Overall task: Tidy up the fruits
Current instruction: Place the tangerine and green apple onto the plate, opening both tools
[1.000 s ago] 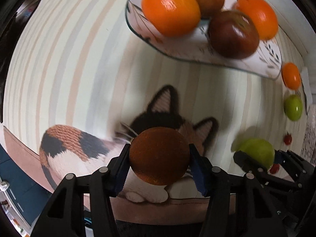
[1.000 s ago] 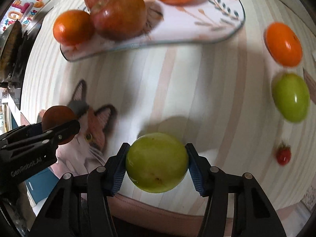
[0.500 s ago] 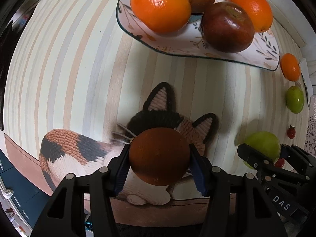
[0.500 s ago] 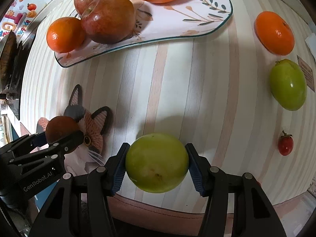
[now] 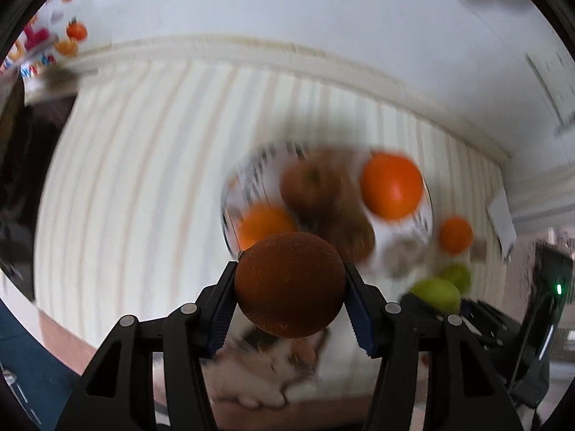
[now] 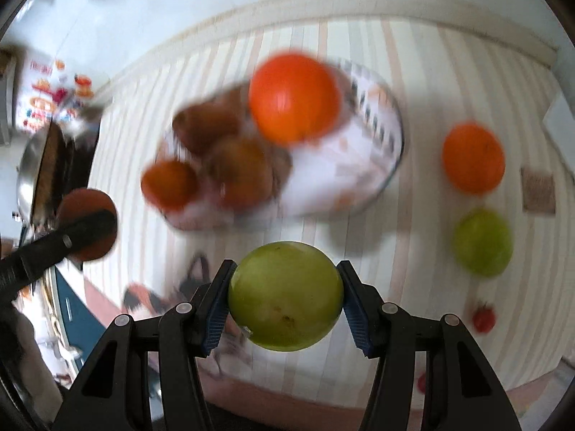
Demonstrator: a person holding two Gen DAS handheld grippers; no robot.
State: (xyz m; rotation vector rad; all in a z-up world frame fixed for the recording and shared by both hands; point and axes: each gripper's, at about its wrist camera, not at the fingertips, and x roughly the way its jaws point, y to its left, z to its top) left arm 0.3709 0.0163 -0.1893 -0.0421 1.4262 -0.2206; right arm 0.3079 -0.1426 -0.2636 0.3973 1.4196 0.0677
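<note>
Left wrist: fingers point(image 5: 354, 305) clamp round, pebbled orange point(image 5: 289, 284).

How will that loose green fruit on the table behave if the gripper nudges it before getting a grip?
The loose green fruit looks round and smooth, so it would probably roll across the striped tablecloth rather than stay put. Nothing touches it, so little would stop it. Its glossy skin may also slip between the pads unless squeezed squarely.
</note>
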